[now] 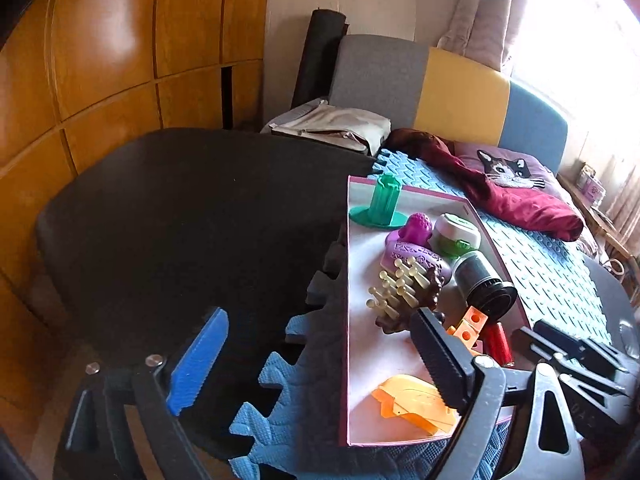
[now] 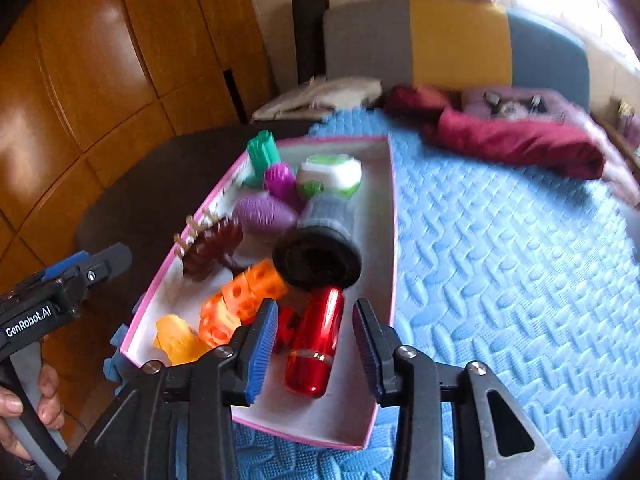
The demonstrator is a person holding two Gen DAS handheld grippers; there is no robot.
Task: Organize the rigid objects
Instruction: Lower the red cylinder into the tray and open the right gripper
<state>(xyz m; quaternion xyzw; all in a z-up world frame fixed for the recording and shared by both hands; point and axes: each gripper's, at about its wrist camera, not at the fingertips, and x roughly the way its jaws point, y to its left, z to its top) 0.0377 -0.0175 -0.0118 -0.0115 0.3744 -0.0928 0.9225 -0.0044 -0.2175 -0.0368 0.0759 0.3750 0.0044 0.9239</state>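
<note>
A pink-rimmed white box (image 1: 362,364) (image 2: 352,412) lies on blue foam mats and holds several rigid objects: a green stand (image 1: 382,202) (image 2: 262,152), purple toys (image 1: 412,246) (image 2: 266,210), a white-green case (image 1: 456,234) (image 2: 330,174), a black-grey cylinder (image 1: 482,284) (image 2: 320,244), a brown peg brush (image 1: 404,292) (image 2: 212,252), orange blocks (image 1: 470,326) (image 2: 244,296), an orange shape (image 1: 416,402) (image 2: 178,338) and a red shiny cylinder (image 1: 498,342) (image 2: 316,340). My right gripper (image 2: 316,346) is open above the box, its fingers either side of the red cylinder without gripping it. My left gripper (image 1: 316,364) is open and empty at the box's left rim.
A dark table top (image 1: 180,220) lies left of the box. A maroon cloth (image 1: 508,196) (image 2: 516,140) and a cat cushion (image 1: 508,170) lie on the blue mat (image 2: 500,240) behind it. Wooden cupboards (image 1: 120,60) stand at left. A hand (image 2: 24,408) holds the left gripper.
</note>
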